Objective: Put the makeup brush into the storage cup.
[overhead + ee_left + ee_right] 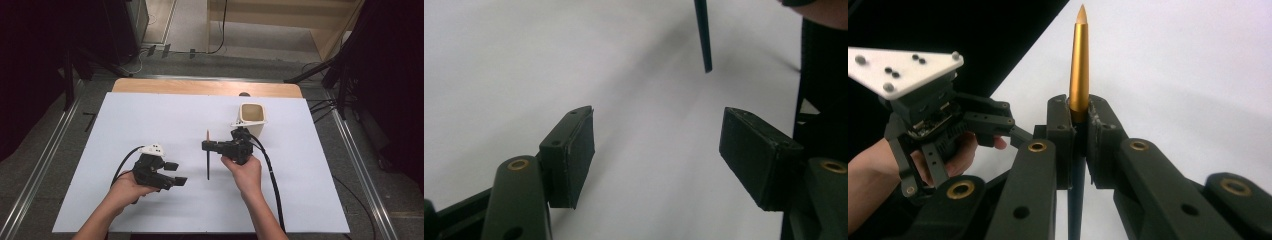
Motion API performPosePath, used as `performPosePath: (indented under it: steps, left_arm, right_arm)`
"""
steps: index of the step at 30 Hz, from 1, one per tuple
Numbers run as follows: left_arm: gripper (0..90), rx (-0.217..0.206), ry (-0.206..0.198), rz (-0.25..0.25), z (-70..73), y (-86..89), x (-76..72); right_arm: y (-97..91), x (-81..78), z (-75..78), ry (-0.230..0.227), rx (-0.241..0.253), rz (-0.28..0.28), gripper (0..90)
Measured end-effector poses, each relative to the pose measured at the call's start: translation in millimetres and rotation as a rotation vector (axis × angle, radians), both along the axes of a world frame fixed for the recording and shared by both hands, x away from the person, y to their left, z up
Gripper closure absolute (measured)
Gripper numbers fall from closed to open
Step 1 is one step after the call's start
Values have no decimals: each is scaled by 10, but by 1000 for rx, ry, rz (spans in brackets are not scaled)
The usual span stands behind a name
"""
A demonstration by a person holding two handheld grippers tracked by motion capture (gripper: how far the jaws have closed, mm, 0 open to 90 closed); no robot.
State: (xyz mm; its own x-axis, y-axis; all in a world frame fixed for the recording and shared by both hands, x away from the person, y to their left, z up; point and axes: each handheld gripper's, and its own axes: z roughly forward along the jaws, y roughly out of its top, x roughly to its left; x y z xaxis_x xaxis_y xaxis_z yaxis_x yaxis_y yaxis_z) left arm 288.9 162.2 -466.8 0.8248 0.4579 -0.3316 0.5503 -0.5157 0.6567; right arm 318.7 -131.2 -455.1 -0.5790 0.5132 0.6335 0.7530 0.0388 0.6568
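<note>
My right tongs (1078,145) pinch the pen (1079,60), standing up and down. My left tongs (656,150) are wide and empty, beside it; cup (252,118) sits just behind.

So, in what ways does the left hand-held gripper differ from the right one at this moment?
The left hand-held gripper has its jaws wide apart with nothing between them; the right hand-held gripper is shut on the pen. The left one lies low near the white table, while the right one holds the pen upright. Both are black, and each is held in one hand.
</note>
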Motion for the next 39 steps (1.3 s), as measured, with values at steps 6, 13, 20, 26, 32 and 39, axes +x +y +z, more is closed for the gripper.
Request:
performPosePath:
  steps: [6,13,20,26,32,39]
  left_arm:
    - [307,55,-53,1,-11,54,-17]
    - [304,108,-122,-20,-13,95,-55]
    - [298,90,-142,-34,3,139,-68]
    - [301,99,-154,-31,12,194,-73]
    - [301,91,-178,-37,15,239,-89]
    - [301,77,-187,-14,27,296,-75]
  right_arm:
    - [-45,13,53,-14,-24,-13,831]
    - [-99,23,104,-29,-42,-23,831]
    - [-163,36,168,-45,-64,-33,831]
    - [-226,53,228,-60,-80,-39,831]
    - [-294,73,281,-77,-98,-50,831]
    - [-376,92,357,-100,-113,-73,831]
